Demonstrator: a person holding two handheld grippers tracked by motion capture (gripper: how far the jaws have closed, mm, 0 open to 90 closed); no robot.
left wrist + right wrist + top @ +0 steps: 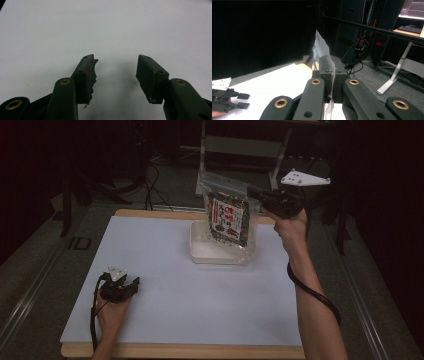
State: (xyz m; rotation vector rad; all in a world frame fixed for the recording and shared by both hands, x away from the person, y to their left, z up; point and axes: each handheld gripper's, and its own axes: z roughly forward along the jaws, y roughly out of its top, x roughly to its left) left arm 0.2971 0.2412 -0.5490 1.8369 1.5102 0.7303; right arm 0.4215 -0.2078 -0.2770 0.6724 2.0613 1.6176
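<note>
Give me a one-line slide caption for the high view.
Right gripper holds a clear snack bag above the white tray; left gripper rests open.

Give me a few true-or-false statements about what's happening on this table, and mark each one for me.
1. The right gripper holds a clear bag of dark food in the air. True; its fingers are shut on the bag's edge.
2. The bag lies flat on the table. False; it hangs above the white tray.
3. The left gripper is open. True; its fingers stand apart with nothing between them.
4. The left gripper holds the tray. False; it rests apart from the tray, near the front left of the white table top.
5. The tray is full of food. False; it looks empty.
</note>
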